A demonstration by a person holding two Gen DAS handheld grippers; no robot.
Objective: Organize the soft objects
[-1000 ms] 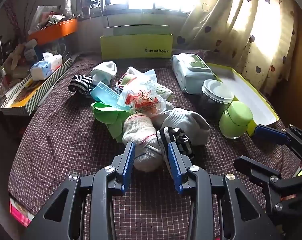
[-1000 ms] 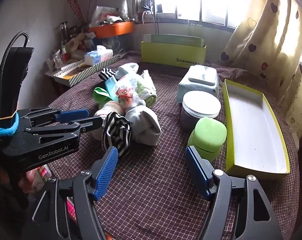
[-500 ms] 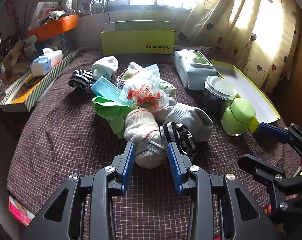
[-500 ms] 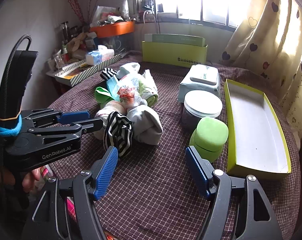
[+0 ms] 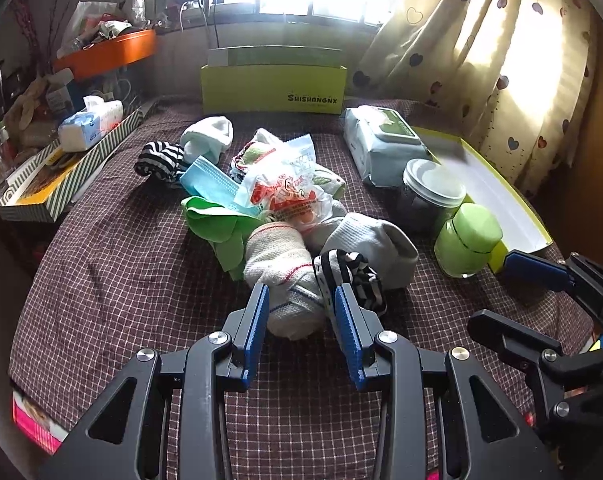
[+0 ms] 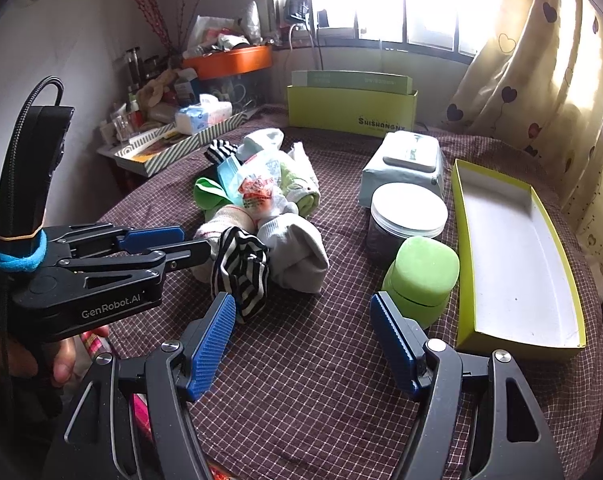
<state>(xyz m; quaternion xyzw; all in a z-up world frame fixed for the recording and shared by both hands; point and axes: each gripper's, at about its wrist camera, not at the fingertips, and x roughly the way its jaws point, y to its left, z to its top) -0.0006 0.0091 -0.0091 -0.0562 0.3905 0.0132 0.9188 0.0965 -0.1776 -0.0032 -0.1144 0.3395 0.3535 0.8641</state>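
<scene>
A: Left gripper [image 5: 300,312] hangs over the cream ribbed rolled sock with red and blue stripes [image 5: 285,276], jaws apart either side of it, pads not pressing, nothing held.

B: To do this well I'd sink lower and close around the thick middle, keeping clear of the black-and-white striped sock [image 5: 351,276] touching its right side.

A: That cream roll looks plump and soft, at the near end of the pile on the maroon checked tablecloth [image 5: 113,280].

B: Right gripper [image 6: 303,340] is spread wide and empty. The long yellow-green cardboard tray [image 6: 517,256] sits right, beside the green lidded jar [image 6: 423,276].
</scene>
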